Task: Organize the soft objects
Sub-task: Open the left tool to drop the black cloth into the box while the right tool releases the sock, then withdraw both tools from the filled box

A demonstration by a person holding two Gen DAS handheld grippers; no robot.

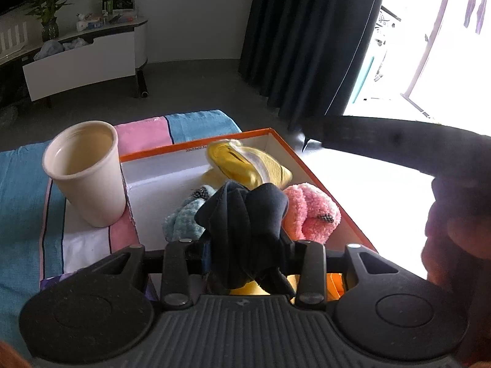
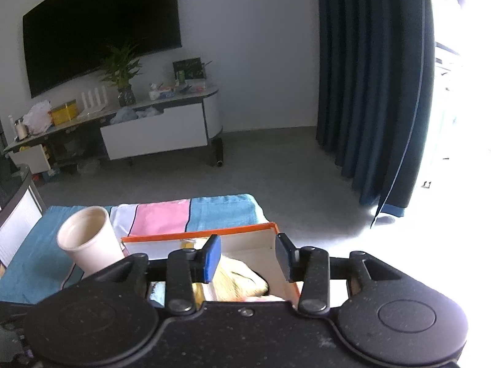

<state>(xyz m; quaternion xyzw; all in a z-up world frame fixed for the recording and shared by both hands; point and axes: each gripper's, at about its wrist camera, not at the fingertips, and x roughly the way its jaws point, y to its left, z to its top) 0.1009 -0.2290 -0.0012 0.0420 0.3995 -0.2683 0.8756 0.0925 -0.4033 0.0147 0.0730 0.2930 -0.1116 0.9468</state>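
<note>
Our left gripper (image 1: 245,245) is clamped on a bunched dark sock (image 1: 245,214), which fills the narrow gap between its jaws and bulges up above them. Our right gripper (image 2: 247,257) has its jaws apart with nothing pressed between them; one blue pad (image 2: 213,257) faces a dark pad across an empty gap, and through that gap we see a yellow item (image 2: 242,279) lying below. The left gripper hangs over an orange-rimmed box (image 1: 196,148) with a white inside. In the box, just behind the dark sock, a fuzzy pink sock (image 1: 310,214) lies to the right and a fuzzy light-blue sock (image 1: 184,217) to the left, both near the front of the box. Farther back rests a yellow cloth (image 1: 245,162) with a white band, near the far wall. A cream cup (image 1: 86,171) stands upright just outside the box's left wall, touching or nearly touching it. Box and cup sit on a striped towel (image 1: 21,184) of blue, pink and white. At the right edge of the left wrist view we see a hand (image 1: 454,236), blurred, beneath a dark bar of the other gripper. Beyond the towel lie grey floor, a dark curtain (image 2: 368,92) by a bright window, a white cabinet (image 2: 153,132) with a plant (image 2: 122,70), and a wall screen (image 2: 101,27).
</note>
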